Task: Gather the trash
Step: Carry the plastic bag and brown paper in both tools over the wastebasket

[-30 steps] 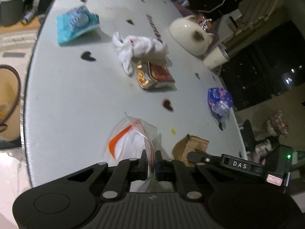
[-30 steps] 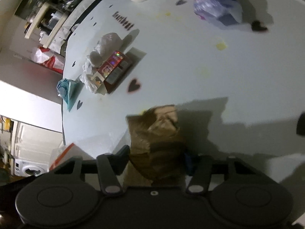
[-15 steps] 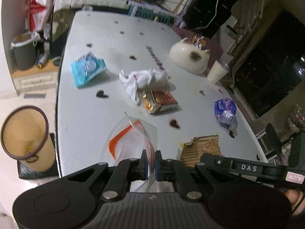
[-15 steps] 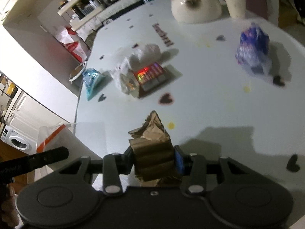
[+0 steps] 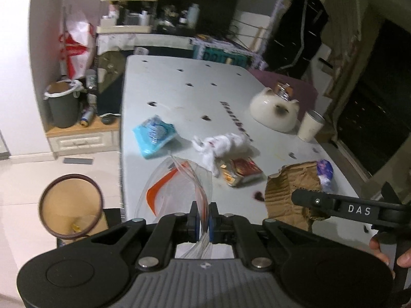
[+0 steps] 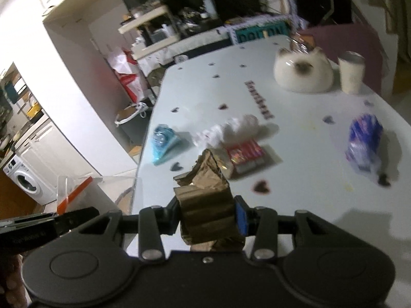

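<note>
Here, left claw [image 5: 203, 222] pinching clear bag [image 5: 177, 187], right claw [image 6: 209, 218] pinching crumpled brown paper [image 6: 208, 205], wrappers on table [image 5: 195, 95].

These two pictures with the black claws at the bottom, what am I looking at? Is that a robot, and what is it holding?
No robot: a person holds a two-finger gripper in each hand, and a wide-angle camera on each one looks forward along its fingers. So each picture is taken from one hand.

In the left-hand view, the left gripper is shut on a clear zip bag with an orange stripe. In the right-hand view, the right gripper pinches a crumpled brown paper bag.

Both look across a white table with small dark heart marks. Still on it: a blue wipes pack, a white tissue wad, a red and gold wrapper, a blue and purple packet, a cat-shaped white bowl and a paper cup. A round bin stands on the floor beside the table.
</note>
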Available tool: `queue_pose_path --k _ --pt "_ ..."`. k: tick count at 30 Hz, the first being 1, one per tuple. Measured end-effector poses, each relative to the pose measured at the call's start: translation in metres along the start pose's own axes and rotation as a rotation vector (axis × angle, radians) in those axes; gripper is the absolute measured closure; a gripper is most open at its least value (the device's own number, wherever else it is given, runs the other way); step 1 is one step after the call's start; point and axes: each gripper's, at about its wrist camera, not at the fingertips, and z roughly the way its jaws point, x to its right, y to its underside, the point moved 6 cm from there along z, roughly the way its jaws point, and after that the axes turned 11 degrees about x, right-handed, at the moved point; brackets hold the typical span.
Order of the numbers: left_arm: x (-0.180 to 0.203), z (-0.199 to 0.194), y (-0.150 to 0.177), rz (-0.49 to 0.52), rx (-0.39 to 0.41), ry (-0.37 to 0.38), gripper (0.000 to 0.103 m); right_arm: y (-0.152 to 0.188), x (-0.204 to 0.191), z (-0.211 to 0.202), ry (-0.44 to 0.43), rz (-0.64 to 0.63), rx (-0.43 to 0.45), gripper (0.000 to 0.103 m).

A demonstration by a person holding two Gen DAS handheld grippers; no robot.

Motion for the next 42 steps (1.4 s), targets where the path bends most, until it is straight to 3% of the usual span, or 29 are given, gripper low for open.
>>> queue_pose_path --k 11,23,33,42 --pt "-0.087 -0.024 -0.015 -0.068 0.036 -0.148 0.097 -0.001 -0.079 0.034 -0.053 -0.106 -0.016 0.059" --pt "-0.200 -0.026 -0.034 -0.074 -0.005 -0.186 0.097 0.012 -0.177 0.093 -0.044 -0.134 -0.061 0.059" --pt "-0.291 0.006 -0.046 -0.064 -0.067 -0.195 0.097 0.029 -0.251 0.164 -0.043 -0.136 -0.120 0.059" --pt "-0.356 0.062 -0.053 -0.090 -0.131 -0.208 0.097 0.042 -0.290 0.245 -0.034 -0.166 -0.205 0.059"
